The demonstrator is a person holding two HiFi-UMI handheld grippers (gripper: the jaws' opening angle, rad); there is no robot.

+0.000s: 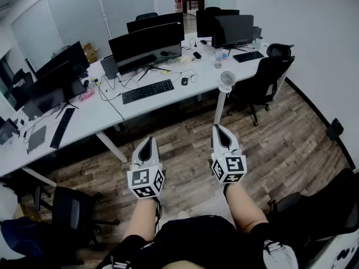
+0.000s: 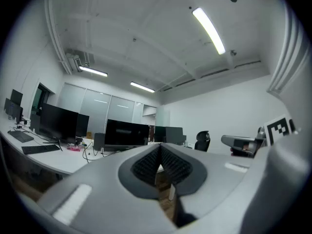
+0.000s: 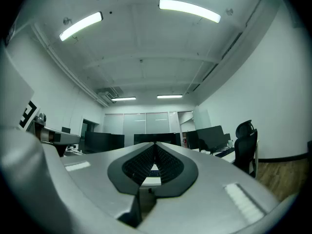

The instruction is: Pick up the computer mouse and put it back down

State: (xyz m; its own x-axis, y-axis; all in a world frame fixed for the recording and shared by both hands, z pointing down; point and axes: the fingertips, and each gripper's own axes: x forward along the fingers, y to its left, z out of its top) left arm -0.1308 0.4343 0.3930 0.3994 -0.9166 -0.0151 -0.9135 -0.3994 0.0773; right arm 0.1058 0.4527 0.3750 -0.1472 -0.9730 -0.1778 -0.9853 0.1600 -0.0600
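Stage: neither gripper is touching the mouse; the pickup is not yet starting
Mouse (image 1: pixel 184 81): lying on the white desk (image 1: pixel 84 119), near the right end of the keyboard (image 1: pixel 148 91), set back from the front edge
Left gripper (image 1: pixel 148 140): hovering over the wood floor (image 1: pixel 185 144), well short of the desk; jaws meeting at the tips, nothing between them
Right gripper (image 1: pixel 218 128): hovering beside the left one, equally far from the desk; jaws pressed together, carrying nothing
Risk 1: arriving with the jaws together would be pushing the mouse away instead of straddling it; they need opening on the way in
Risk 2: cables (image 1: pixel 193 76) are looping close to the mouse; a jaw catching one could be dragging other items along
Risk 3: the small fan (image 1: pixel 228 79) is standing at the desk's front edge, roughly between the right gripper and the mouse; a straight reach could be knocking it
Risk 4: the mouse looks smooth and rounded; an off-centre pinch could be letting it slip on the lift
Edges: the desk's front edge is running diagonally across the approach; the keyboard is bounding the mouse on the left
Open room: bare floor ahead of both grippers; a chair (image 1: pixel 263 77) is crowding the right side; free desk surface is showing in front of the mouse for setting it back down
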